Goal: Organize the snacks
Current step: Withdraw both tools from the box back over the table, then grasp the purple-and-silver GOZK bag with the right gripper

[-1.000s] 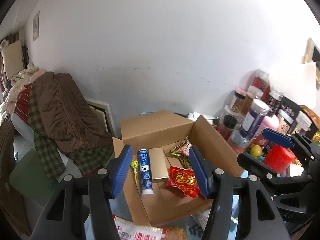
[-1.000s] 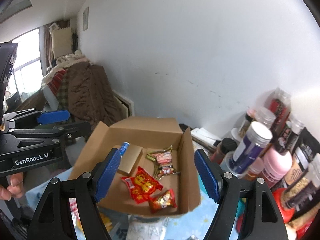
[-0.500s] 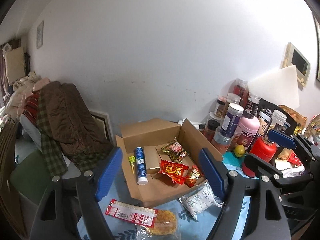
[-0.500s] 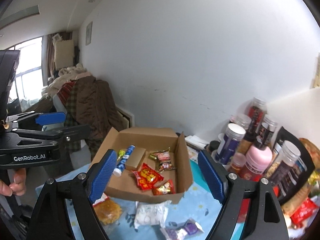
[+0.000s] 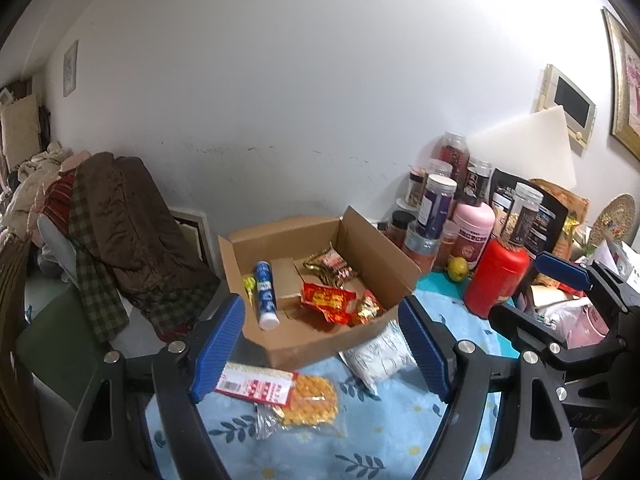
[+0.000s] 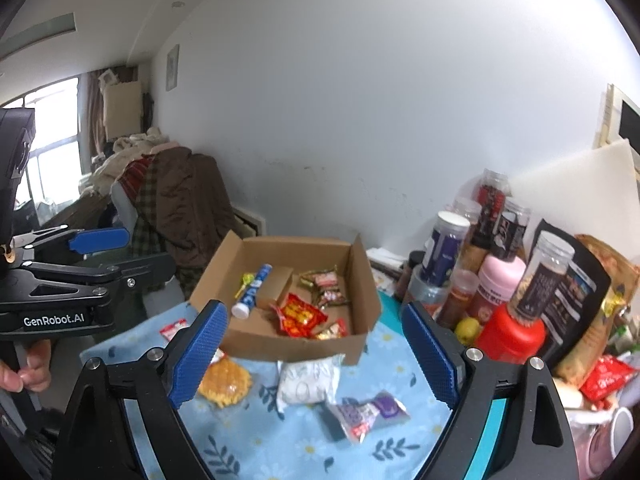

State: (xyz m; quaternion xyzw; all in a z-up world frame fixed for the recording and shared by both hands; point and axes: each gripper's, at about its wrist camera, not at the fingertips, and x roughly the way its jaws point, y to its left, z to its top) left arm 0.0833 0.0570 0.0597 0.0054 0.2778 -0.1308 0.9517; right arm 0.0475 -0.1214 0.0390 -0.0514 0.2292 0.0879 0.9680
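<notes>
An open cardboard box (image 5: 372,244) (image 6: 364,280) sits on the blue flowered cloth and holds a blue tube (image 5: 266,294), a red packet (image 5: 326,300) and other wrapped snacks. In front of it lie a yellow snack bag (image 5: 308,400) (image 6: 226,384), a white packet (image 5: 378,358) (image 6: 306,380) and a purple packet (image 6: 368,410). My left gripper (image 5: 320,348) is open and empty, above the loose bags. My right gripper (image 6: 312,356) is open and empty, held back from the box.
Jars, a pink bottle (image 5: 474,228) and a red canister (image 5: 496,280) (image 6: 510,336) crowd the right side by the wall. A chair draped with brown and plaid clothes (image 5: 120,232) stands left of the table.
Both grippers have pulled back and up from the box. The loose bags on the cloth have come into view.
</notes>
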